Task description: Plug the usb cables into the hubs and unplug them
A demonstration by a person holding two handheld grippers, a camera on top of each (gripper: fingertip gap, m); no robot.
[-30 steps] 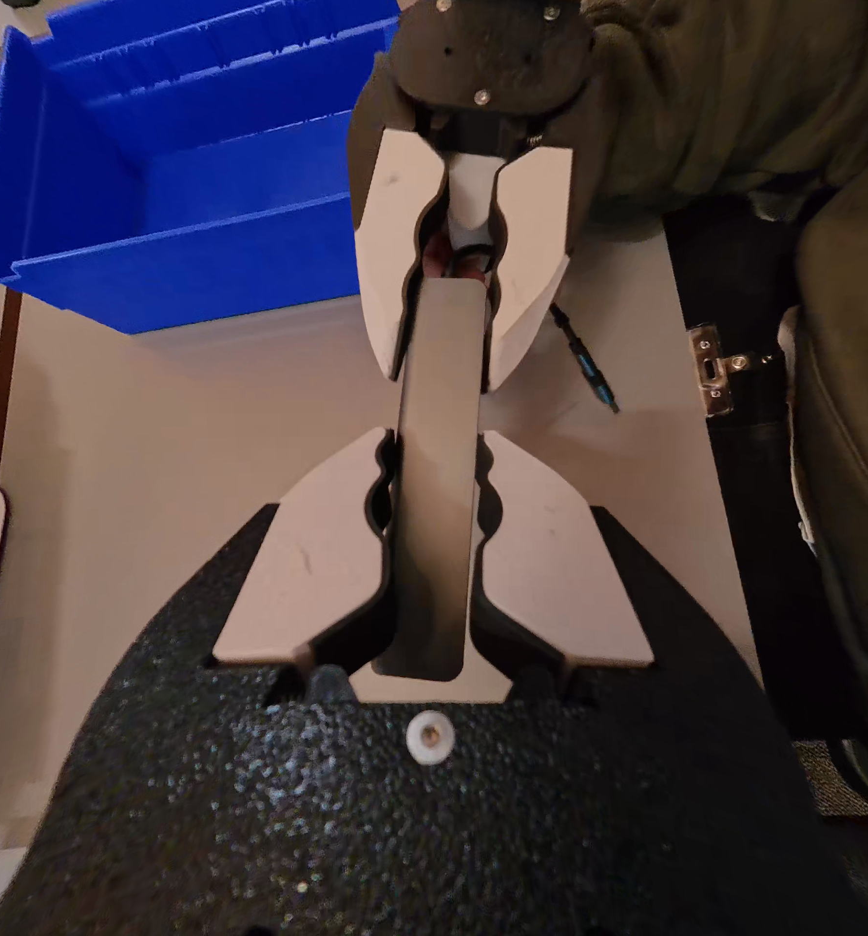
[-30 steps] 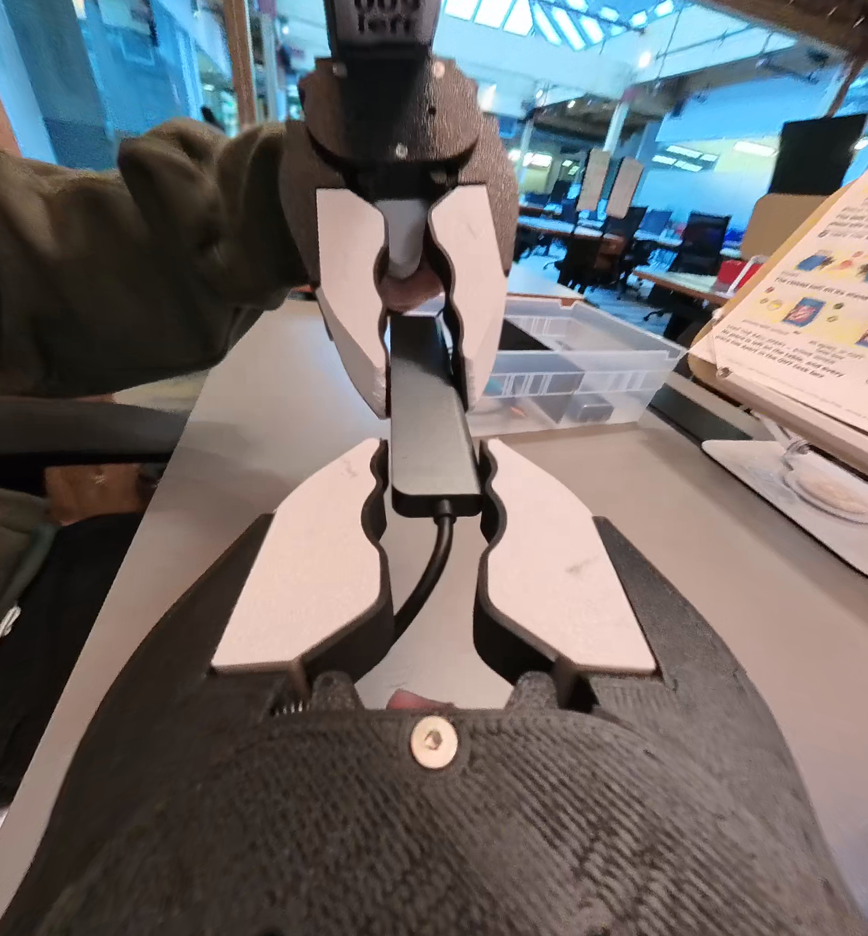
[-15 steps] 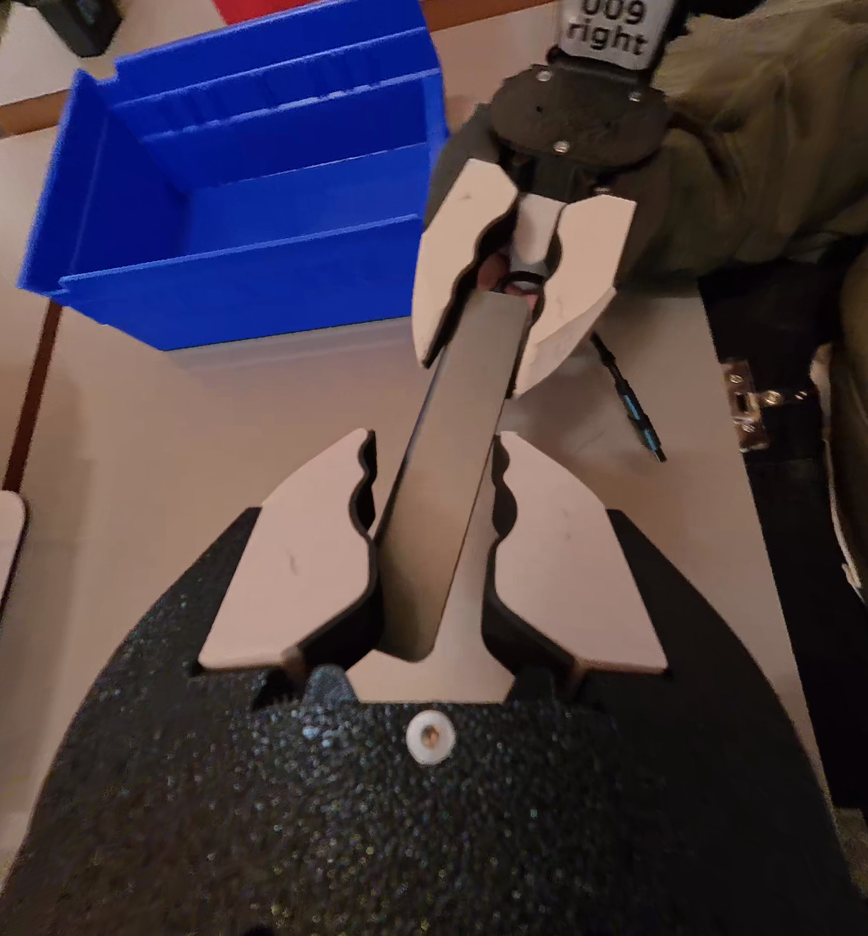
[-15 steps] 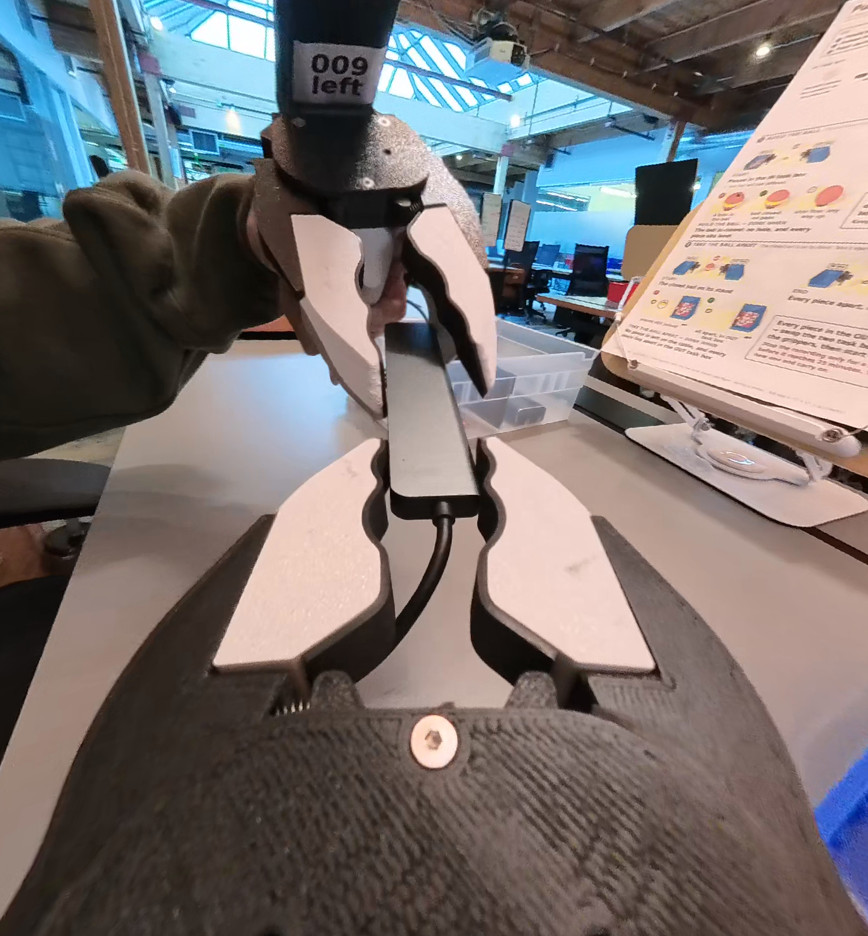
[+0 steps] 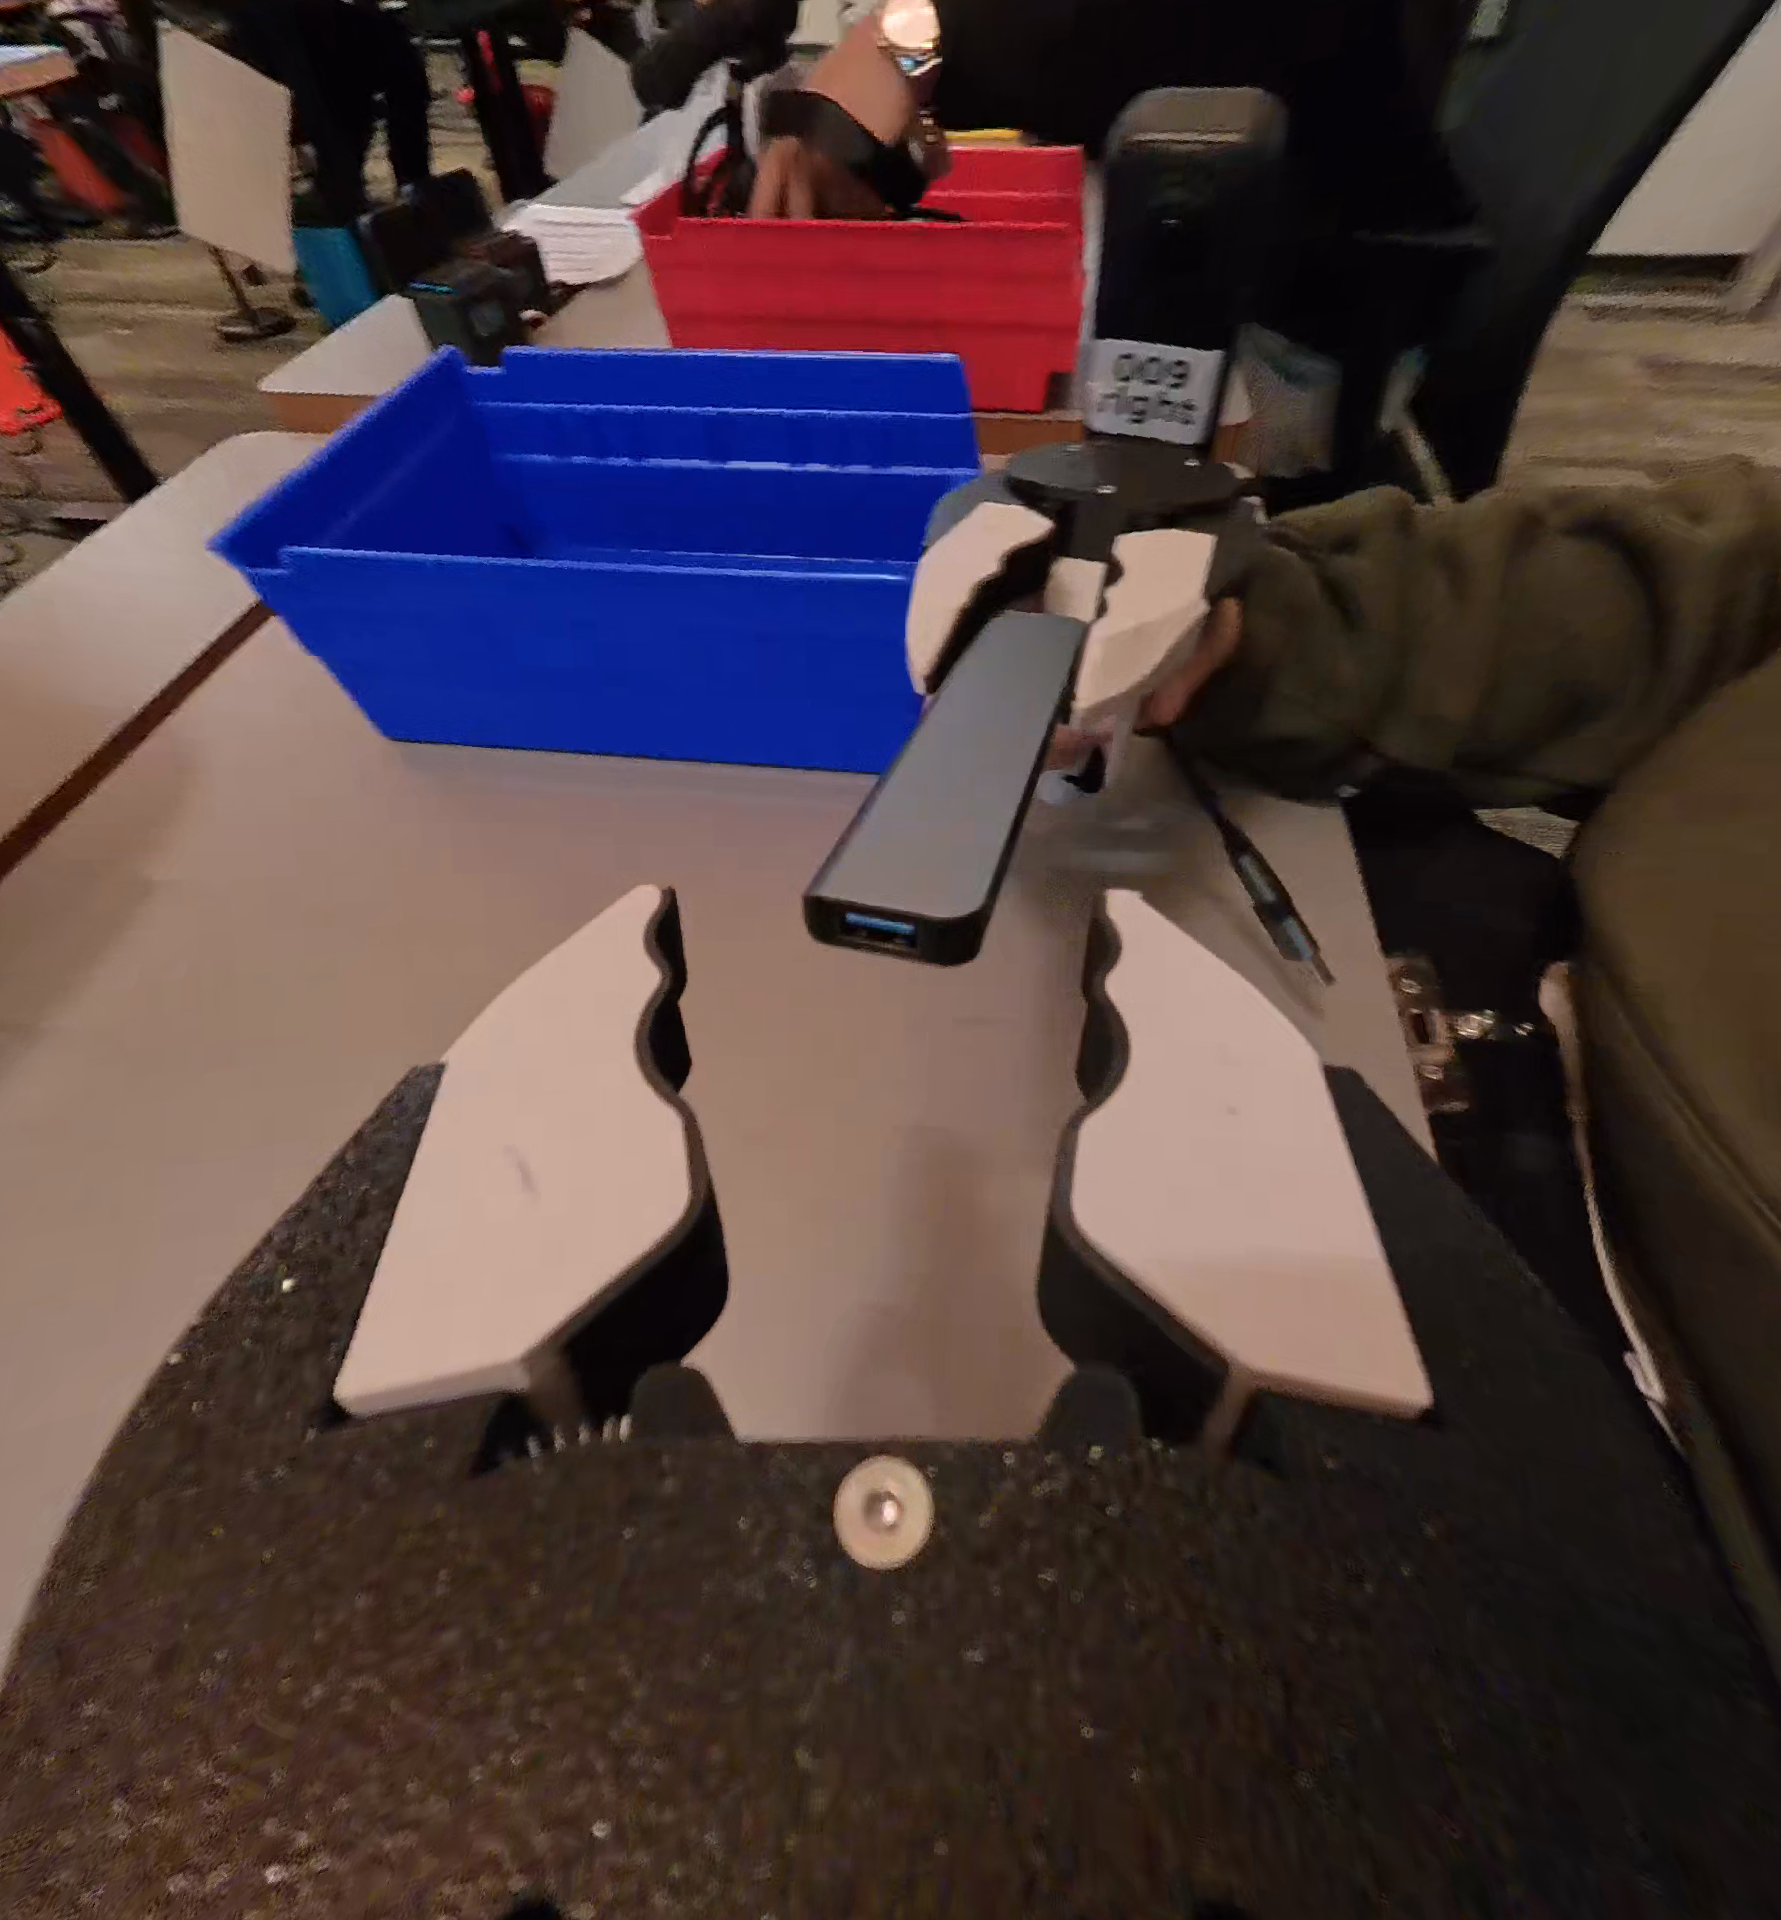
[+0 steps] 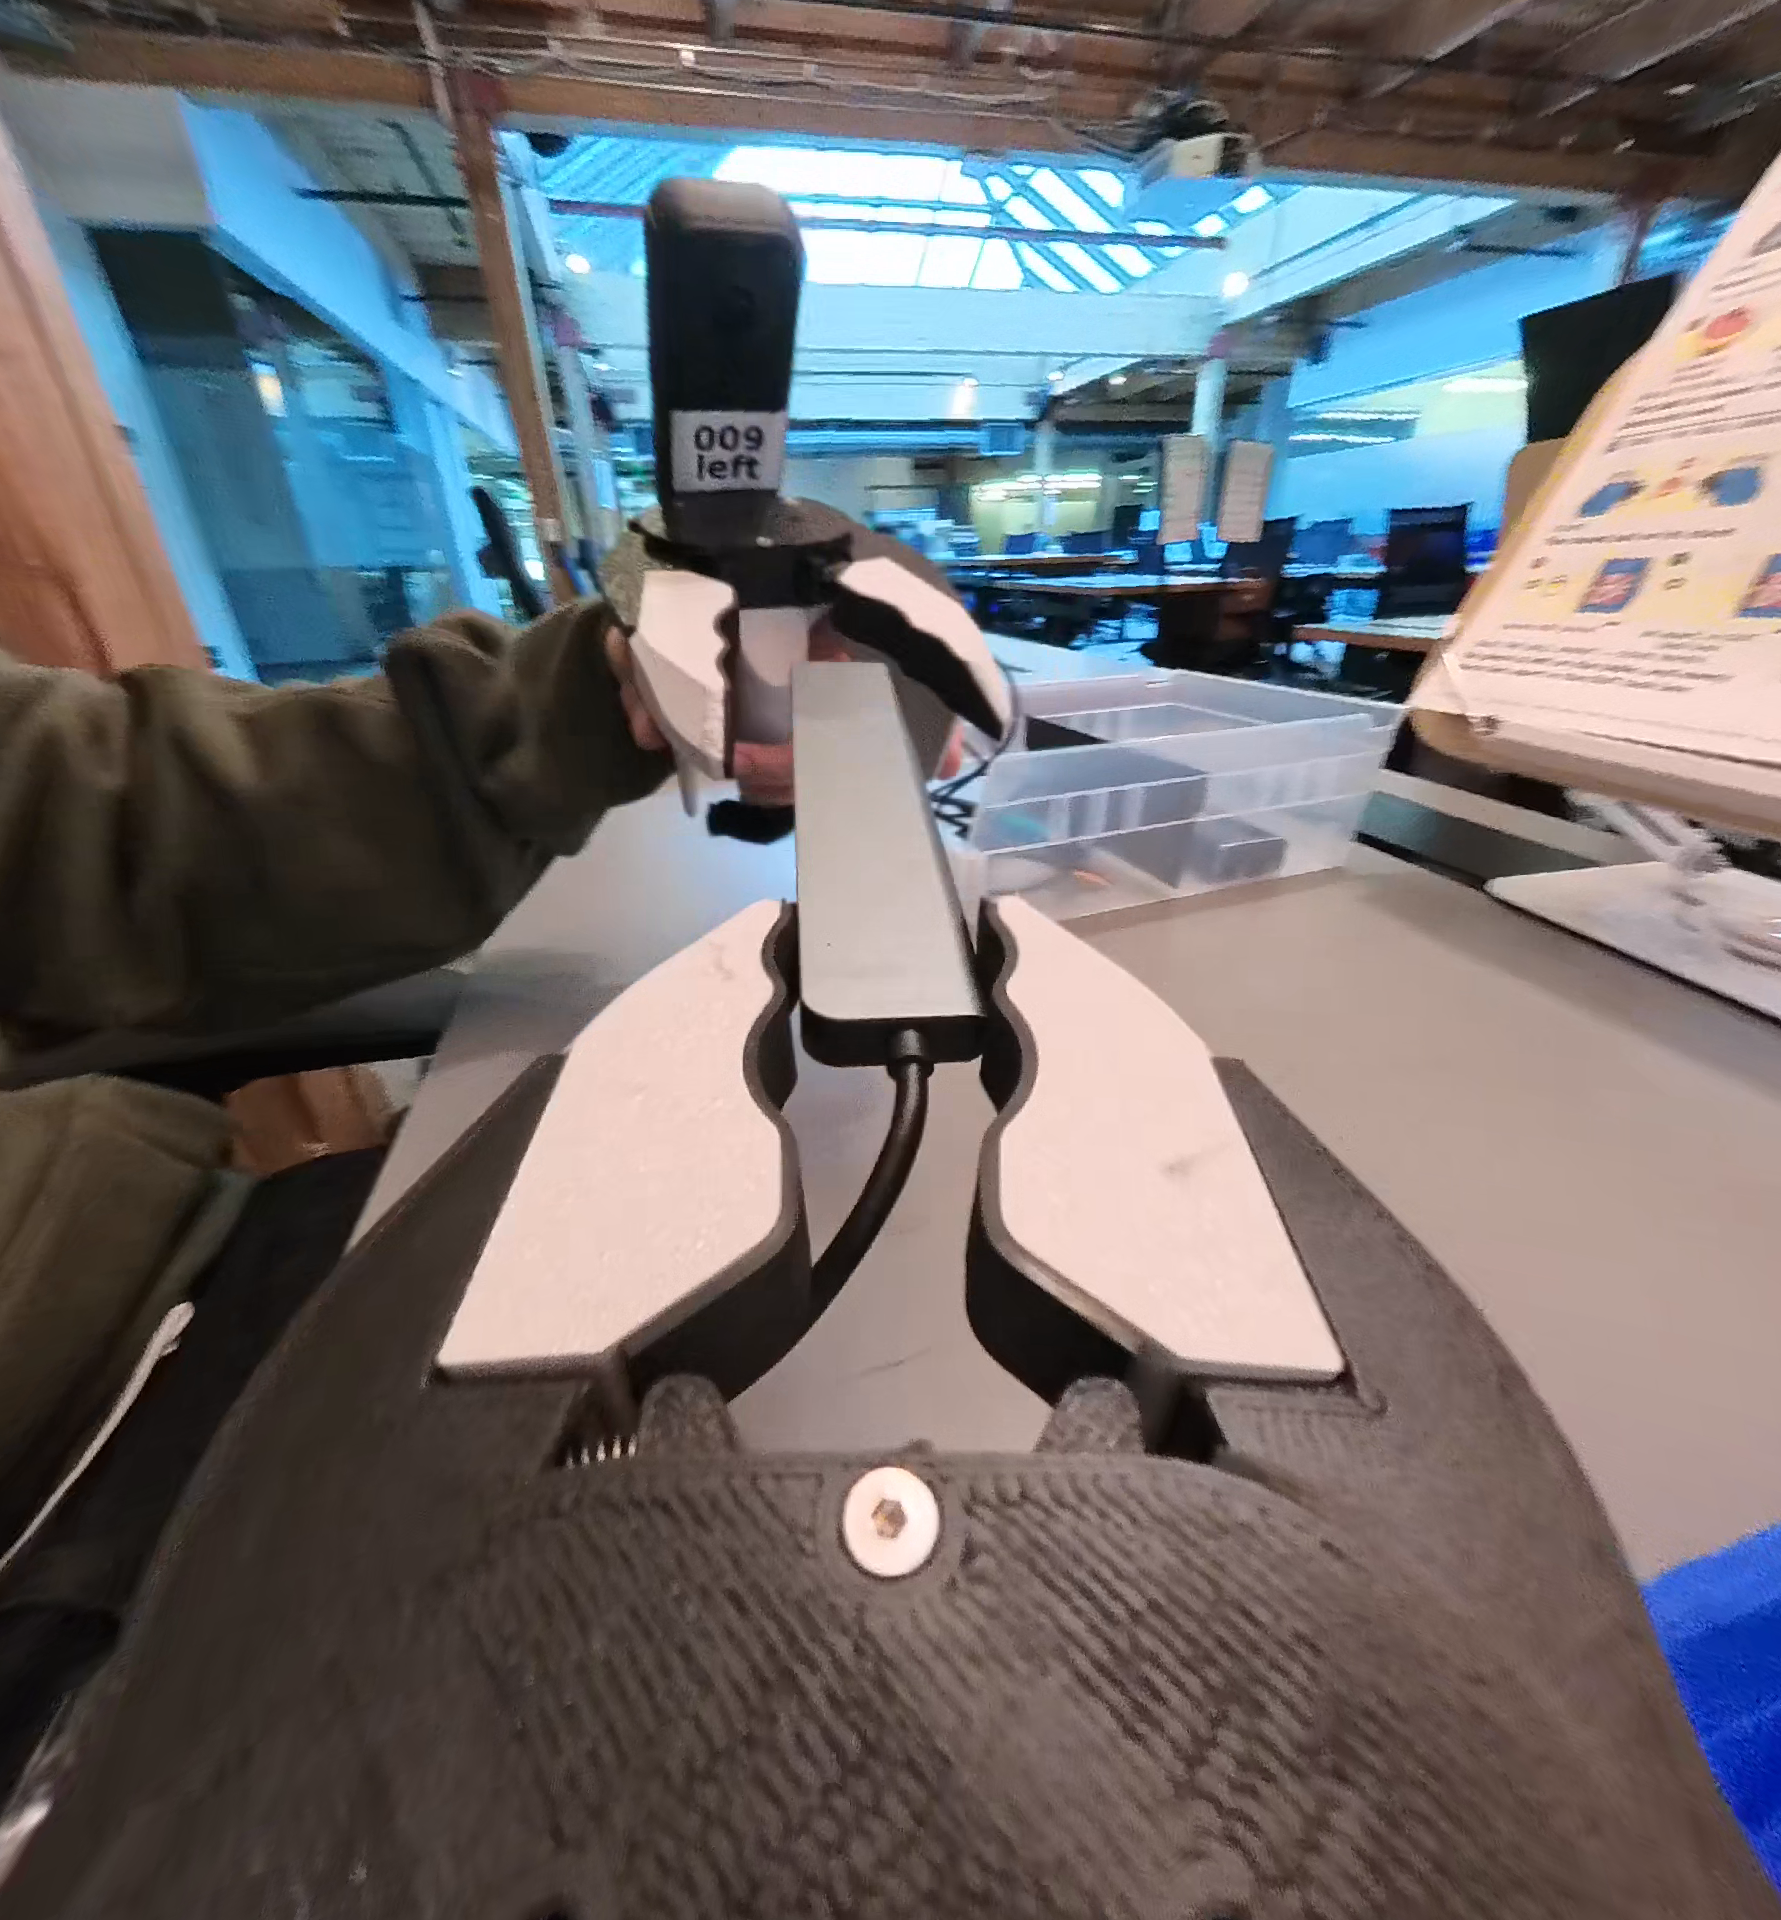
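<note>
Our left gripper (image 5: pixel 881 997) stands spread and empty above the bench (image 5: pixel 398 935), the dark hub (image 5: pixel 953 769) just ahead with its blue end port facing us. Its long axis runs away to our right gripper (image 6: pixel 886 966), clenched on the hub's cabled end, so any plug must come in along that line.

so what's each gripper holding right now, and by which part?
Right gripper clamps the USB hub by its cable end. Left gripper is open, holding nothing.
</note>
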